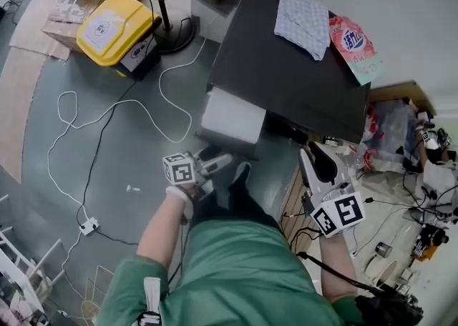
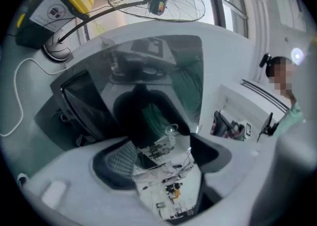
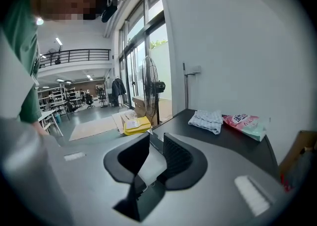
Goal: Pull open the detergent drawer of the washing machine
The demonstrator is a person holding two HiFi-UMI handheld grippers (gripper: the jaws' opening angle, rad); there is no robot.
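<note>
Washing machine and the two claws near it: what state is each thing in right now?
detergent drawer: looks pulled out of the front.
washing machine: dark top, with two things on it.
cloth: rumpled, lying on the top.
detergent bag: lying flat at the top's edge.
left gripper: jaws apart, empty.
right gripper: jaws slightly apart, empty.

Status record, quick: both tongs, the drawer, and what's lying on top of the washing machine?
left tongs: open, empty, facing the washing machine front
right tongs: narrowly apart, empty, touching nothing
drawer: white box jutting from the machine's front, apparently pulled out
machine top: folded cloth, pink detergent bag
floor: yellow bin
</note>
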